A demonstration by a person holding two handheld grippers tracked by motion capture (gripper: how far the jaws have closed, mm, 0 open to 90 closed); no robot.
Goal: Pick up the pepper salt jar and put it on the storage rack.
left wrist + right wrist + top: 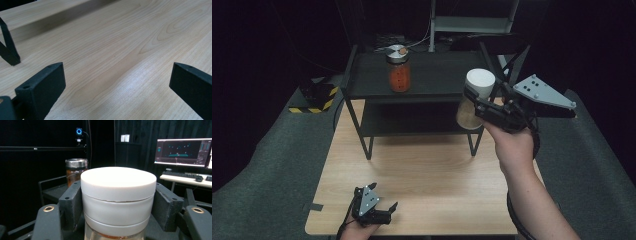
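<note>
A clear jar with a white lid [477, 90] hangs in the air in front of the black shelf's right end, held just under the lid by my right gripper [477, 102]. In the right gripper view the white lid [118, 192] sits between both black jaws, which press on its sides. A second jar with red contents and a metal lid [398, 70] stands on the top shelf [437, 75]; the same jar [75, 170] shows behind at the left. My left gripper [384, 212] rests low near the table's front edge, jaws wide apart over bare wood [117, 75].
The black two-level shelf rack [362, 125] stands on the back half of the wooden table [427, 175]. A black and yellow striped object [314, 97] lies off the table at the left. A monitor [183, 152] and keyboard are far behind.
</note>
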